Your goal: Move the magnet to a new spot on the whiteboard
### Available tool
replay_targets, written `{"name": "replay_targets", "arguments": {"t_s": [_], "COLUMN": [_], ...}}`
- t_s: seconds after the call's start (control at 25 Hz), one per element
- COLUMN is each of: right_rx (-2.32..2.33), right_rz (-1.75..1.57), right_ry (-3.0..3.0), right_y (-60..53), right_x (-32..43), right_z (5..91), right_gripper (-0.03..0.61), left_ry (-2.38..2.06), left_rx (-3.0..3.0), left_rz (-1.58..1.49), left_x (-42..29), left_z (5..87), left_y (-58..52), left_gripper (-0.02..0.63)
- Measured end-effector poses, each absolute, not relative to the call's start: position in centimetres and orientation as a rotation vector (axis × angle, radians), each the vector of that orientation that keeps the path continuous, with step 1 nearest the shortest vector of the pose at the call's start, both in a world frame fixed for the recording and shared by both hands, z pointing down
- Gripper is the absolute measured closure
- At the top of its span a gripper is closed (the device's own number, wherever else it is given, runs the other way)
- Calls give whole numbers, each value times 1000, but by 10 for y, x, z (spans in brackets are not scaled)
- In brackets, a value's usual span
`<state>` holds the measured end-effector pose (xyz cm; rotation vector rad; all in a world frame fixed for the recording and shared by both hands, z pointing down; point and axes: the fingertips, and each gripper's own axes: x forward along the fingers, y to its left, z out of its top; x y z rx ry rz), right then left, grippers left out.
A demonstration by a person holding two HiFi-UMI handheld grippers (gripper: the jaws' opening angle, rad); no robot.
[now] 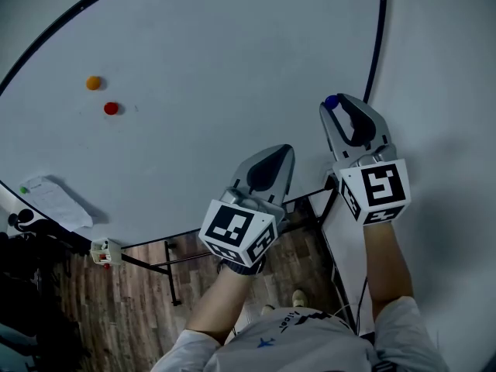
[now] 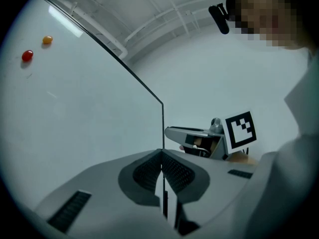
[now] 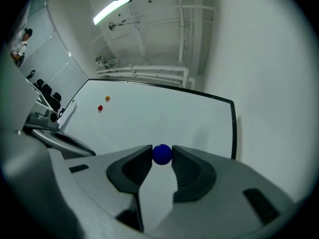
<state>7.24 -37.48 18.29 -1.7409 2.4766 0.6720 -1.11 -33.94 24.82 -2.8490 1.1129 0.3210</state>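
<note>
Two slips looked possible to me from this position. The blue magnet [image 3: 162, 154] sat only at the very tips of the right claw [image 1: 341, 104], pinched between the two dark pads with most of the ball standing proud of them. A twist of the wrist or a slight easing of the squeeze could have rolled it out and dropped it to the floor below. The other risk was the black frame [image 1: 377, 45] of the whiteboard [image 1: 217, 60], which ran just to the right of the claw. Setting the magnet down without first carrying it leftward might have put it on the frame or off the board altogether. Whether the magnet was touching the board could not be told from any view. The open board lay ahead and to the left of the claw, and a red magnet [image 1: 111, 108] and an orange magnet [image 1: 93, 83] sat far off to its left. The right forearm reached forward and up, bare, with the marker cube nearest the person and the jaws pointing along the board's right side. The left claw [image 2: 162, 153] hung lower and to the left of the right one, its pads pressed together with nothing between them, aimed at the board's edge.
</note>
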Motion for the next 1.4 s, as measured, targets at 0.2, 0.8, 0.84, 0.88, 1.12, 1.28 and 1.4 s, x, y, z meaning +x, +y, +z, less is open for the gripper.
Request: {"name": "replay_targets", "arguments": {"t_s": [0.2, 0.8, 0.84, 0.88, 1.12, 1.28, 1.4], "right_rx": [-1772, -1745, -1743, -1742, -1738, -1737, -1737], "right_rz": [618, 603, 604, 604, 608, 611, 612], "right_ry": [2474, 2472, 2471, 2470, 2461, 2462, 2467], "right_y": [-359, -342, -342, -343, -344, -345, -346], "right_x": [72, 65, 66, 66, 68, 69, 70], "right_z": [200, 200, 200, 200, 197, 197, 197], "right_gripper": [449, 449, 449, 449, 448, 449, 448], "left_ry": [1086, 1064, 1056, 1043, 1031, 1053, 1048], "left_rx": [-2875, -2877, -2878, -2879, -2868, -2873, -2876], "left_rz": [320, 318, 313, 302, 297, 298, 295], "left_x": [-13, -14, -13, -11, -7, -7, -3], "left_z": [257, 254, 255, 255, 253, 254, 253], "left_y": [-327, -311, -311, -310, -309, -314, -314], "left_gripper": [601, 601, 601, 601, 603, 601, 601]}}
